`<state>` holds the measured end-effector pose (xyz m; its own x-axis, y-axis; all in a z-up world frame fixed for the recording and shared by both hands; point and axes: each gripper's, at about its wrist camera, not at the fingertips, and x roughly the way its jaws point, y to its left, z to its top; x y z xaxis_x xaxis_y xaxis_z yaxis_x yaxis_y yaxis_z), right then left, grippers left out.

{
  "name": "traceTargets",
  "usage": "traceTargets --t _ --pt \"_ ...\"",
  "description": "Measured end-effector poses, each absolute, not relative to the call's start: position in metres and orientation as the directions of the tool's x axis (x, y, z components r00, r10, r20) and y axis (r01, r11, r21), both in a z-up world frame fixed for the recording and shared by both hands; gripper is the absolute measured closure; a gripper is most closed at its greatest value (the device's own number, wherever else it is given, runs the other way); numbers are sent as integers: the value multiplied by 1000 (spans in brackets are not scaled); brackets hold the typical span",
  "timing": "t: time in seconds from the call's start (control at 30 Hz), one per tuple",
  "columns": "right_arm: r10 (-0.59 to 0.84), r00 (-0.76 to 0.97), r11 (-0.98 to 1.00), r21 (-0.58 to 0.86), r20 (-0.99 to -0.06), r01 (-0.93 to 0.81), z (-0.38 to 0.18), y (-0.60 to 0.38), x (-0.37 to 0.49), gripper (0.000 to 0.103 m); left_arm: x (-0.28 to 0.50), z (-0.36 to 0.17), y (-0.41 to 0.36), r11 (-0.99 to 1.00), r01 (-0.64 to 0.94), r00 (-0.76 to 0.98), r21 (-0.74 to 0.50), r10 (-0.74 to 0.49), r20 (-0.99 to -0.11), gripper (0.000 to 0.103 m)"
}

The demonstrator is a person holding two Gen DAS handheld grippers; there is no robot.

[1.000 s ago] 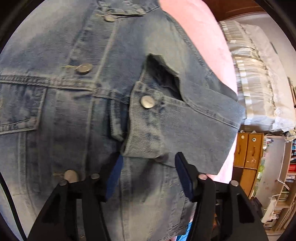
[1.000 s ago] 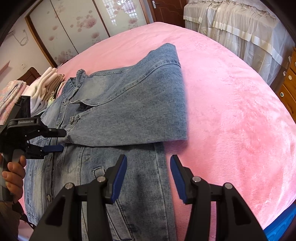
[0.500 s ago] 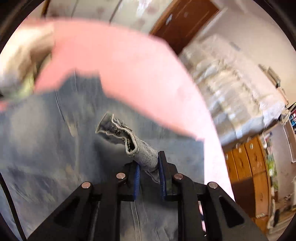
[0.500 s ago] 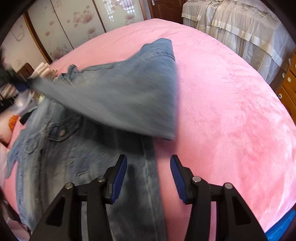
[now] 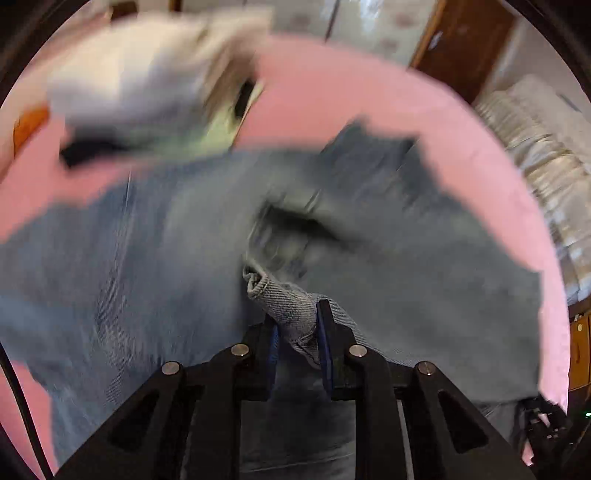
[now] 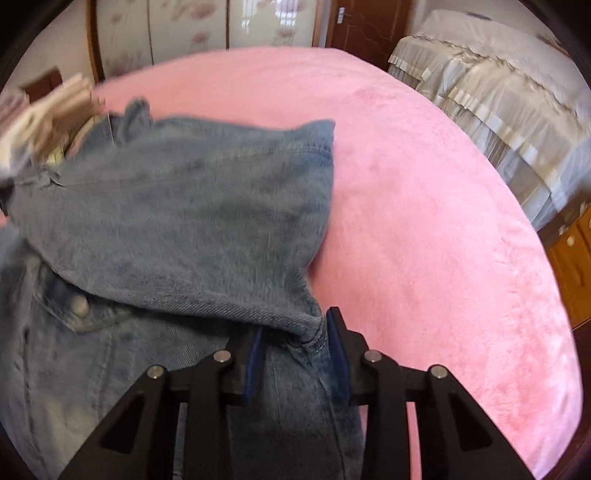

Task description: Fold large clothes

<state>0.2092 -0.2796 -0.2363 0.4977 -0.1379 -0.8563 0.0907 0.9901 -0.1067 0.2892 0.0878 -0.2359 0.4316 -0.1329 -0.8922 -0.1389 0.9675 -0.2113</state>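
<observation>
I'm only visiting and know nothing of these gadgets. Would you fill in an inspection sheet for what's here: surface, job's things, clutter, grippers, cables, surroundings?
Surface: pink blanket covering a bed.
Job's things: denim jacket spread on the blanket, one sleeve drawn across its front.
Clutter: pile of pale folded clothes at the far left edge, blurred.
Grippers: left gripper shut on the sleeve cuff; right gripper has just been closing, with a jacket seam between its pads, pads not clearly pressing yet.
Cables: thin dark cord at the left view's edge.
Surroundings: second bed with cream cover, brown door, flowered wardrobe panels, wooden drawers.
</observation>
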Motion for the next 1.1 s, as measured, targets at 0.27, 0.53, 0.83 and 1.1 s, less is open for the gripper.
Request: traceTargets --t 0.27,0.53,0.83,1.1 --pt "7 553 1000 4 -833 -7 -176 -300 188 44 277 -205 128 947 -33 508 -319 -259 -822 38" --pt "48 565 992 107 -824 72 -167 -325 277 37 364 -209 124 975 -15 430 -224 -196 -882 35" --pt "89 471 967 190 -878 171 -218 -351 372 68 419 -247 103 973 -65 334 -223 -190 -923 52" --pt "-64 465 982 28 -883 188 -238 -352 385 100 402 -247 61 998 -6 466 -68 -57 -883 70"
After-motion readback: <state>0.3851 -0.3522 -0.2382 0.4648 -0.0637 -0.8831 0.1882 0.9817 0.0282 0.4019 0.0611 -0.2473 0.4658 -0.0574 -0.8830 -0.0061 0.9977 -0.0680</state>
